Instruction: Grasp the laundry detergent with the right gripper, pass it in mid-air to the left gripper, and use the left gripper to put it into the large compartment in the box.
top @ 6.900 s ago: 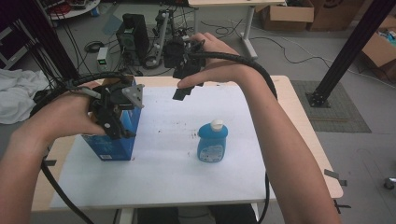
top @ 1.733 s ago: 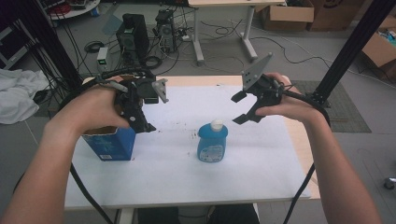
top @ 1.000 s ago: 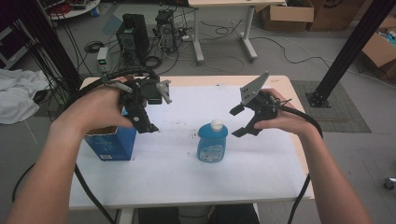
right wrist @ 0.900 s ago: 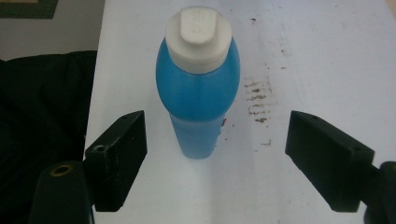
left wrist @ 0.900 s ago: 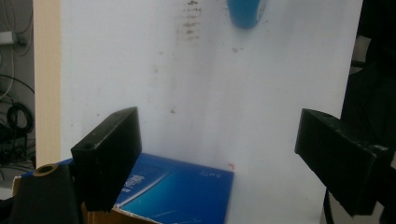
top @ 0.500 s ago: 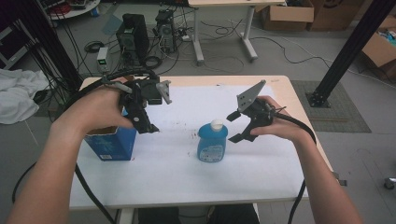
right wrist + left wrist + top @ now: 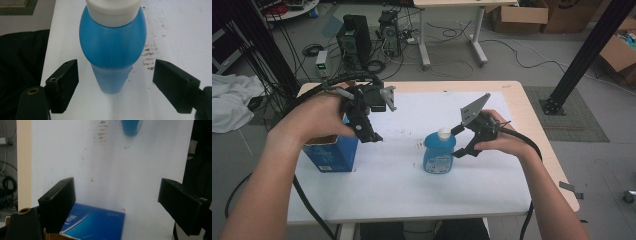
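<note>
A blue bottle (image 7: 439,156) with a white cap (image 7: 444,133) stands upright on the white table sheet (image 7: 412,200), near the middle. My right gripper (image 7: 458,142) is open just to the bottle's right, at shoulder height. In the right gripper view the bottle (image 7: 112,50) stands between and just beyond the spread jaws of this gripper (image 7: 115,86), untouched. An open blue carton (image 7: 332,152) stands at the left. My left gripper (image 7: 367,122) hovers open above the carton's right edge. The left gripper view has the carton (image 7: 92,225) below the open gripper (image 7: 120,205) and the bottle's base (image 7: 131,126) far off.
The wooden table edge (image 7: 532,130) shows around the sheet. Dark smudges (image 7: 418,145) mark the sheet left of the bottle. Behind the table are computer cases (image 7: 354,35) and cables on the floor, and a black post (image 7: 584,55) stands at the right.
My right gripper has come leftward from the table's right side up to the bottle, still open. The left gripper rose off the carton earlier and has held still for the last second.
</note>
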`<control>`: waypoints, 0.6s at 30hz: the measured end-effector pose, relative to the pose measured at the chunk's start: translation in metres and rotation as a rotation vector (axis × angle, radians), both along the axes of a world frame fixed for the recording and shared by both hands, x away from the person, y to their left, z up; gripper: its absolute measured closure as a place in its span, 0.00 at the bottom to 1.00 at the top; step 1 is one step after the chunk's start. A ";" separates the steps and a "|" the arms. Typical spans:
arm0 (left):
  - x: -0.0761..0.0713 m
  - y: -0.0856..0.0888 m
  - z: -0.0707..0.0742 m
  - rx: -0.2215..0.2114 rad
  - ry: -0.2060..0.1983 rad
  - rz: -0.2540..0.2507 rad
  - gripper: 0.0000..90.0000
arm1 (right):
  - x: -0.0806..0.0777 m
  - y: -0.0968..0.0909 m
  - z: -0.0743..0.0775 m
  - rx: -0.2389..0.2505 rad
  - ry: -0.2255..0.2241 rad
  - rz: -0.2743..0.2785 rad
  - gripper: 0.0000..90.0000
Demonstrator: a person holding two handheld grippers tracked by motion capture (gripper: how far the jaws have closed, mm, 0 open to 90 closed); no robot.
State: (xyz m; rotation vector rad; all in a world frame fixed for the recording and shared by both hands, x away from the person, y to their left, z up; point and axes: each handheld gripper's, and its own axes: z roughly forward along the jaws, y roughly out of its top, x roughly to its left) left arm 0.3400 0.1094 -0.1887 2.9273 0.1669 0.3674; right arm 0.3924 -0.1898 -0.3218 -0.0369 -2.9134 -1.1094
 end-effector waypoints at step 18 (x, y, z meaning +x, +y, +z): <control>0.000 0.001 0.000 0.000 0.000 0.002 0.17 | -0.001 0.013 -0.023 0.027 0.006 0.004 0.29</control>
